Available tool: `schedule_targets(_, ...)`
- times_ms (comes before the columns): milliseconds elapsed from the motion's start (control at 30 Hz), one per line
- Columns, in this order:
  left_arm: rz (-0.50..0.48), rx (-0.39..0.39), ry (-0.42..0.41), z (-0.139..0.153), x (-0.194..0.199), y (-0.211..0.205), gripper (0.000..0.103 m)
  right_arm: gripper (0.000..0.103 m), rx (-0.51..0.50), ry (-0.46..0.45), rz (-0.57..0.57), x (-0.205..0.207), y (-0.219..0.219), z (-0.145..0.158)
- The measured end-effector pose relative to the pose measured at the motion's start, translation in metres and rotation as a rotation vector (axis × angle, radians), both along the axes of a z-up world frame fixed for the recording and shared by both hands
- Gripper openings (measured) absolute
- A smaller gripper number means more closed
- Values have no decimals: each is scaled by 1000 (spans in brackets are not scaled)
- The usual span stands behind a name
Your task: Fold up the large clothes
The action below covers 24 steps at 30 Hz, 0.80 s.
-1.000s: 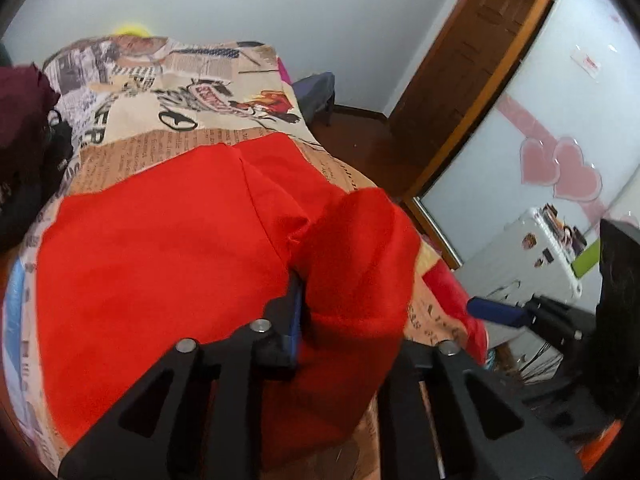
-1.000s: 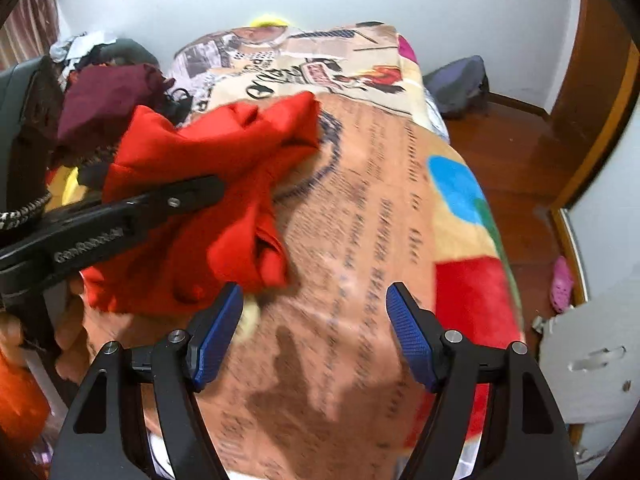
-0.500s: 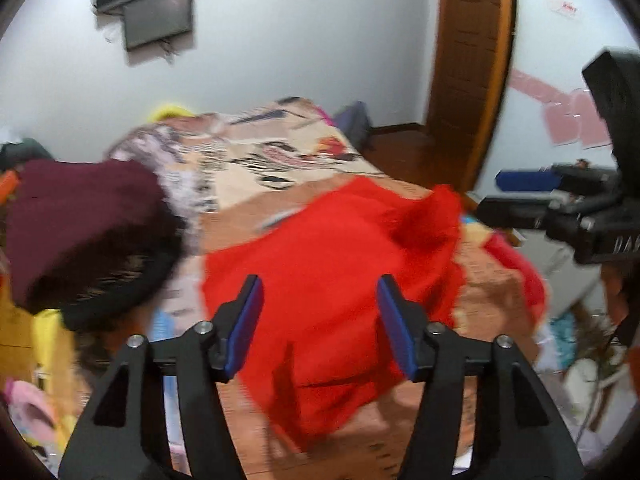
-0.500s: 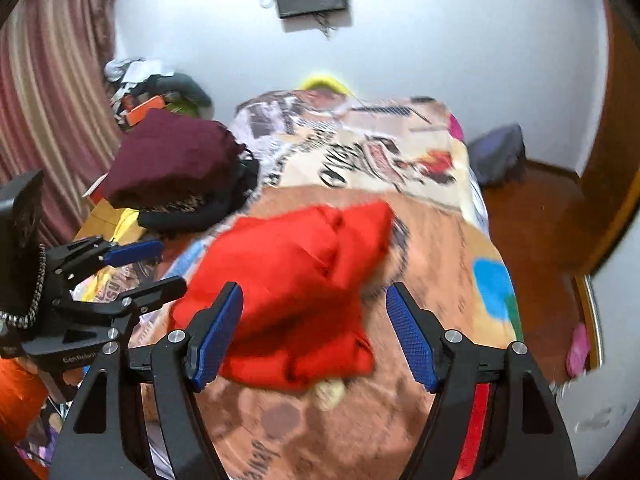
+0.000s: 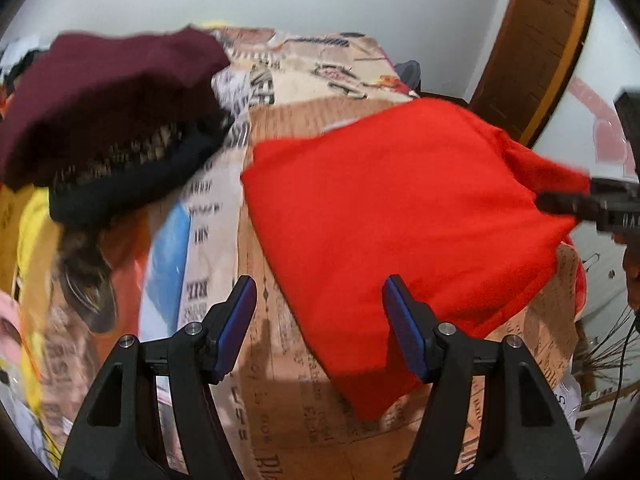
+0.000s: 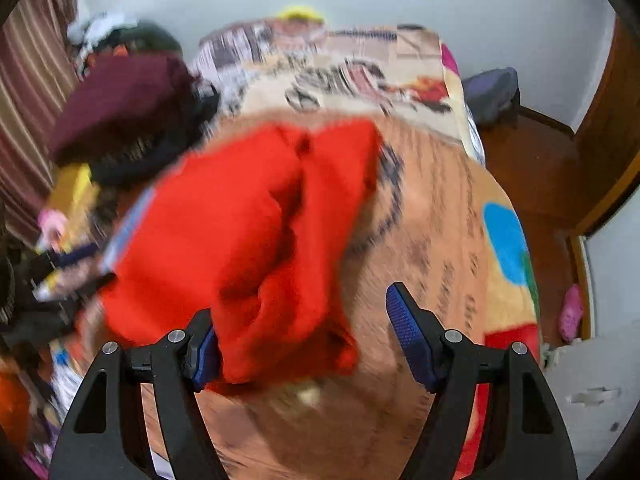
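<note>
Both wrist views close above the bed (image 5: pixel 280 380), facing the headboard wall, sharing the red garment (image 5: pixel 400 220)

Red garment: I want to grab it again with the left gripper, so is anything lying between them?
Nothing visible does. The open left gripper hangs just above the red garment, with only bedspread beneath; the maroon pile sits off to the left.

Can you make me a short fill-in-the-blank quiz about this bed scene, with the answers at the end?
1. The folded garment lying on the bedspread is ____ in colour.
2. The left gripper has its jaws ____, holding nothing.
3. On top of the clothes pile beside the folded garment sits a ____ coloured piece.
4. The pads of the right gripper are ____ in colour.

Answers: red; open; maroon; blue
</note>
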<state>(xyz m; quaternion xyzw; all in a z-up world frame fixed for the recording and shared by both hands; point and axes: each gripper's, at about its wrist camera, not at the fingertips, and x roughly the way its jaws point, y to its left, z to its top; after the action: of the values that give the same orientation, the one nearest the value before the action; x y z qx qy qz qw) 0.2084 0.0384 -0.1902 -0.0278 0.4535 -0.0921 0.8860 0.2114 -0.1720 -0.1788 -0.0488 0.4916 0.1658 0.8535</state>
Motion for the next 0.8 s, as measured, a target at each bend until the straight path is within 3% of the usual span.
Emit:
schedule_targets(100,39,-10,-7,-9,-5,4,69,71,-44,14,24,-8,-6,-12)
schedule_targets(233,55,12,-20,-2,-10,7,69,71,-41,2,49,-8,-2,2)
schedule_targets(433,68,49,-64,18,-6,13,69,71,17,-68,108,1,19,30)
schedule_targets(567,93,42,-83,24,1,19,69,71,51,-59,141,16,34,27)
schedule_targets(667,109,1,-54,18,11,24,69,71,62,-17,145,30,40,15)
schedule_targets(800,129,-145,66,-6,30,34,69,71,82,65,118,46,30,-5)
